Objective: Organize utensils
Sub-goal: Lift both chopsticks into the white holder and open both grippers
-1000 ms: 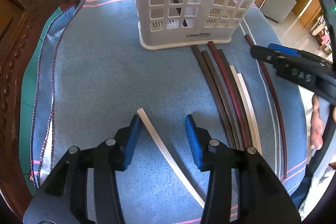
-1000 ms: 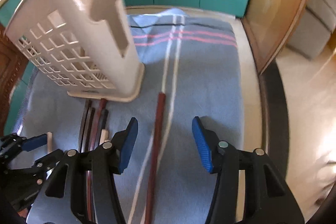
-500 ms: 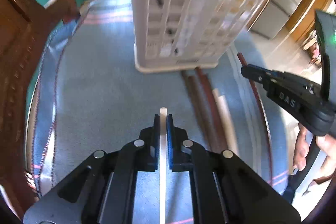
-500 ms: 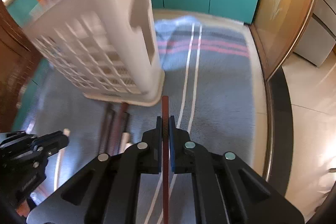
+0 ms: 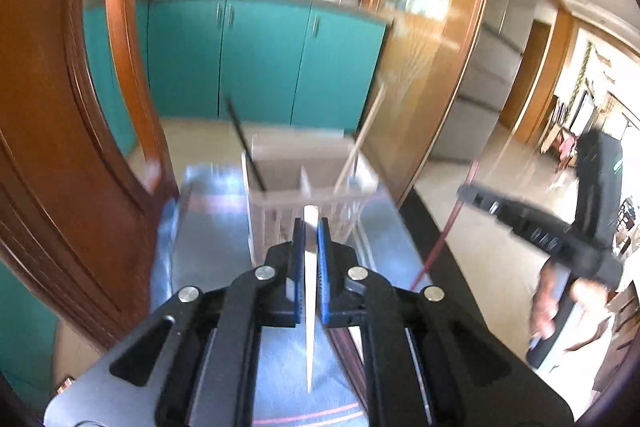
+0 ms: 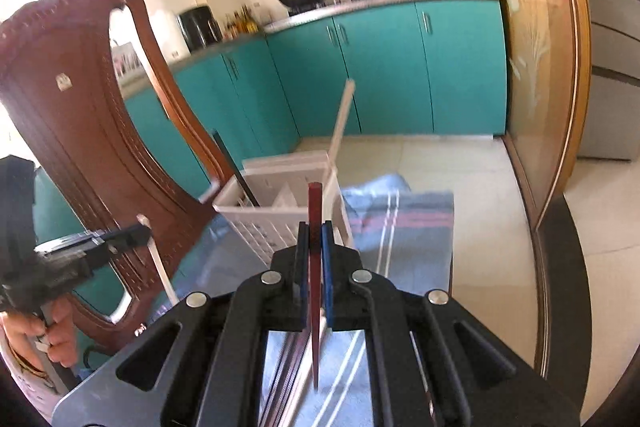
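Note:
My left gripper (image 5: 310, 227) is shut on a white chopstick (image 5: 309, 307) and holds it raised in front of the white utensil basket (image 5: 280, 183). My right gripper (image 6: 315, 231) is shut on a dark red chopstick (image 6: 314, 287), also lifted, short of the basket (image 6: 280, 187). The basket holds a black chopstick (image 5: 244, 143) and a pale chopstick (image 5: 360, 143), both leaning. The right gripper (image 5: 464, 191) with its red chopstick (image 5: 440, 239) shows at the right of the left wrist view. The left gripper (image 6: 144, 229) shows at the left of the right wrist view.
A blue striped cloth (image 6: 400, 227) covers the table. More chopsticks (image 6: 288, 367) lie on it below the right gripper. A carved wooden chair (image 6: 80, 115) stands to the left. Teal cabinets (image 5: 260, 59) and a wood-framed glass door (image 6: 540, 67) are behind.
Both grippers closed on their chopsticks, the white one and the dark red one, and lifted them off the cloth. Both views tilted up toward the basket's top.

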A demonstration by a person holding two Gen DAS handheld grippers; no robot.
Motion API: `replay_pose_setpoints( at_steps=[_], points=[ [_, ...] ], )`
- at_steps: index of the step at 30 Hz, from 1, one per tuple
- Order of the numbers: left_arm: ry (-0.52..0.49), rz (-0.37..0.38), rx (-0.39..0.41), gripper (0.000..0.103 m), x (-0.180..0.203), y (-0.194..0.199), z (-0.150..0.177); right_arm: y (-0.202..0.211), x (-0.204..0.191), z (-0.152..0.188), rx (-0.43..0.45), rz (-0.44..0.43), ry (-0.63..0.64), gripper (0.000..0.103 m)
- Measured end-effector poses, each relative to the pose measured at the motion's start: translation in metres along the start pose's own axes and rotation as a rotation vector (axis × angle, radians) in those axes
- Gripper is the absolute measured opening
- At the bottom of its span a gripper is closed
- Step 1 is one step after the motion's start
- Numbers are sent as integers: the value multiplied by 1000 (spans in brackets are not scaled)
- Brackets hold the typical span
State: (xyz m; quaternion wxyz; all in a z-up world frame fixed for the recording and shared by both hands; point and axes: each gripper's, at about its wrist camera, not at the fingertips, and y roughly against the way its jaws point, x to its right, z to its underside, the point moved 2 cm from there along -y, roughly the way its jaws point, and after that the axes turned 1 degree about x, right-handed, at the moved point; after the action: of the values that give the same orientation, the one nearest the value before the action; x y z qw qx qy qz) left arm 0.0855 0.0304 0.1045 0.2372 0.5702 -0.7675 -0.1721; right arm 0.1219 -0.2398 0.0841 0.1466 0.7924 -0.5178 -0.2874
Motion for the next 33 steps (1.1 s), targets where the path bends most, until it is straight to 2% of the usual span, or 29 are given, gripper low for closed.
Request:
replay_pose_setpoints(
  at_steps=[3,8,11,15,17,19,23,26,29,33],
  points=[
    [-18,-13,109,7,9,27,-29,0,-4,-1,31,-9,5,7],
    [-28,-56,249,7,12,61,-100,-21,3,11,-2,-40,-20,7],
    [-35,-90,291,7,15,67,-134,-22,3,13,18,-48,-17,7],
    [-38,-154,331,7,17,58,-159,-21,1,10,18,-46,-25,7],
    [-26,-156,310,7,12,39,-156,-11,-1,4,38,-48,-23,7],
    [7,-145,273,7,6,19,-146,10,-5,-7,101,-68,-24,7],
    [49,-161,225,7,-7,-17,-121,60,-10,-39,286,-117,-54,7],
    [49,-181,217,7,-10,-34,-98,85,-11,-57,436,-116,-78,7],
    [42,-185,199,7,-11,-50,-75,89,-9,-69,523,-95,-111,7],
    [78,-177,182,7,-22,-64,-54,72,1,-79,589,-40,-184,7]
  ],
)
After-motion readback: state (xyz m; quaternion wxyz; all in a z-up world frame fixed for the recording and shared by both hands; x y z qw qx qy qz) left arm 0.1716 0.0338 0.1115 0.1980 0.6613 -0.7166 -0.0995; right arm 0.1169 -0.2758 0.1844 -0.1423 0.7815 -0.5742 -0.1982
